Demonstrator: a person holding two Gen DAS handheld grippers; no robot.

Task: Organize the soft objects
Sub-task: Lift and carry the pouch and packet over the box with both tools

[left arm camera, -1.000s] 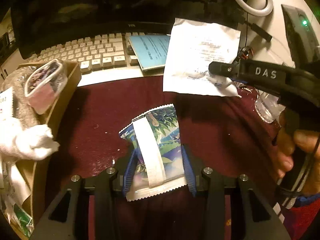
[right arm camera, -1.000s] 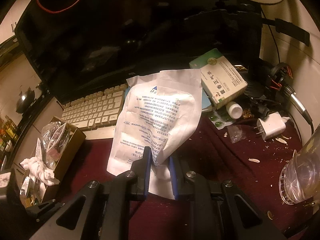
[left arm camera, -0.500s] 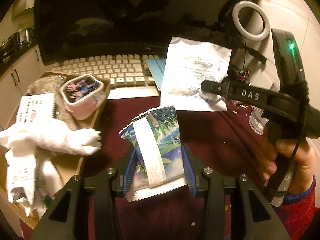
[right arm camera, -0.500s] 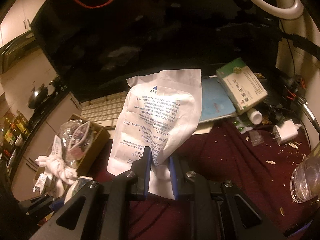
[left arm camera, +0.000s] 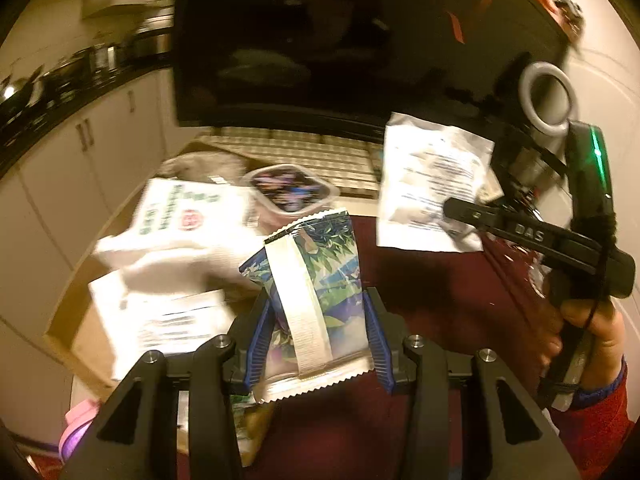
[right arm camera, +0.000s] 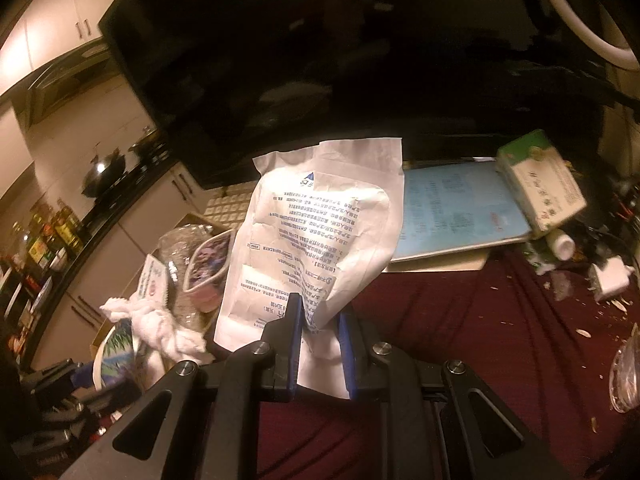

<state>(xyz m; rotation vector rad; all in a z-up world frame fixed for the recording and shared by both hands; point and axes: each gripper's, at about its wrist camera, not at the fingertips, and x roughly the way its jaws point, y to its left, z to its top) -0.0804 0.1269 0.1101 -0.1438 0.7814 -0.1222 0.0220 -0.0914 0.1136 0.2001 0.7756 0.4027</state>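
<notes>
While clamped between left tongs [left arm camera: 316, 336], leaf-print packet [left arm camera: 312, 280]; white pouch [right arm camera: 316, 240] between right tongs [right arm camera: 320, 344].

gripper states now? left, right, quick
Left gripper: closed on the leaf-printed foil snack packet.
Right gripper: closed on the white printed paper pouch.

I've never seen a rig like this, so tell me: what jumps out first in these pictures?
Two packets held up in the air: the left gripper pinches a leafy blue-green snack packet, and the right gripper clamps a white paper pouch covered in blue print. Behind them looms a big dark monitor, and at the left sits a cardboard box crammed with white cloth and packets.
</notes>
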